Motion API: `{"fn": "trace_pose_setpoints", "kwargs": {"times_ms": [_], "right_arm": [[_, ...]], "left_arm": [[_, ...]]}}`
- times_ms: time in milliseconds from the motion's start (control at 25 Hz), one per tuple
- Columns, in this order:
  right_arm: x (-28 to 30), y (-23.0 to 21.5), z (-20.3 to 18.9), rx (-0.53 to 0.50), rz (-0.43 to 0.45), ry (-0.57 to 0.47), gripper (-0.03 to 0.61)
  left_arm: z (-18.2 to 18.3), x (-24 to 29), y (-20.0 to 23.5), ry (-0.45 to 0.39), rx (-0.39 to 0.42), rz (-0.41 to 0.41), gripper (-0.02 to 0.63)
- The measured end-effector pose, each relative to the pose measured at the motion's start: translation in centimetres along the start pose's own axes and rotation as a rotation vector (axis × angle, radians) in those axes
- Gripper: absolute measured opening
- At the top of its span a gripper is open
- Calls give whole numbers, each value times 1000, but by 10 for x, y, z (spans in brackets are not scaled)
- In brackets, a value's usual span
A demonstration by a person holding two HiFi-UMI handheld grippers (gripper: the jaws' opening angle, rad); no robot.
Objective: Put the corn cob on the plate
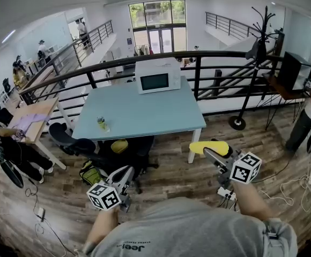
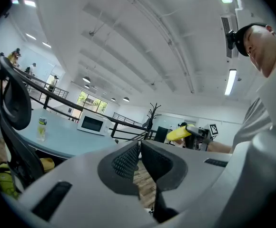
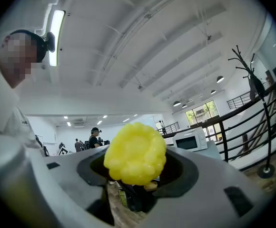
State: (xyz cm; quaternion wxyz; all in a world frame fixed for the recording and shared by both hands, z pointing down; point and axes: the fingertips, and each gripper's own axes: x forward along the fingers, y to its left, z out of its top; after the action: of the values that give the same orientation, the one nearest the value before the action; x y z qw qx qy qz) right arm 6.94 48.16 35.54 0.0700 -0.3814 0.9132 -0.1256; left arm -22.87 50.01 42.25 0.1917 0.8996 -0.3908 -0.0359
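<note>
A yellow corn cob (image 1: 209,146) is clamped in my right gripper (image 1: 213,154), held level over the wood floor to the right of the table's near corner. Seen end-on in the right gripper view, the corn cob (image 3: 135,152) fills the gap between the jaws of the right gripper (image 3: 135,167). My left gripper (image 1: 124,174) is low at the left, shut with nothing in it. In the left gripper view the left gripper (image 2: 139,147) has its pads meeting, and the corn cob (image 2: 178,133) shows beyond. No plate is in view.
A light blue table (image 1: 145,119) stands ahead, with a white microwave (image 1: 158,75) at its back and a small bottle (image 1: 101,123) near its left front. A black office chair (image 1: 118,151) sits under its front edge. A black railing (image 1: 209,74) runs behind, and a coat stand (image 1: 252,63) is at right.
</note>
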Motion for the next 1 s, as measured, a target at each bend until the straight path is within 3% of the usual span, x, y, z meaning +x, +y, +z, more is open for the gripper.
{"fn": "trace_pose_setpoints", "kwargs": {"times_ms": [480,1000], "right_arm": [[-44,-37,24,21,54,-16,256],[-109,-108,35,29,91,8,256]], "left_arm": [[-4,61,-52,13,14,-18,32],[-42,141,-120,20,-24,-23,32]]}}
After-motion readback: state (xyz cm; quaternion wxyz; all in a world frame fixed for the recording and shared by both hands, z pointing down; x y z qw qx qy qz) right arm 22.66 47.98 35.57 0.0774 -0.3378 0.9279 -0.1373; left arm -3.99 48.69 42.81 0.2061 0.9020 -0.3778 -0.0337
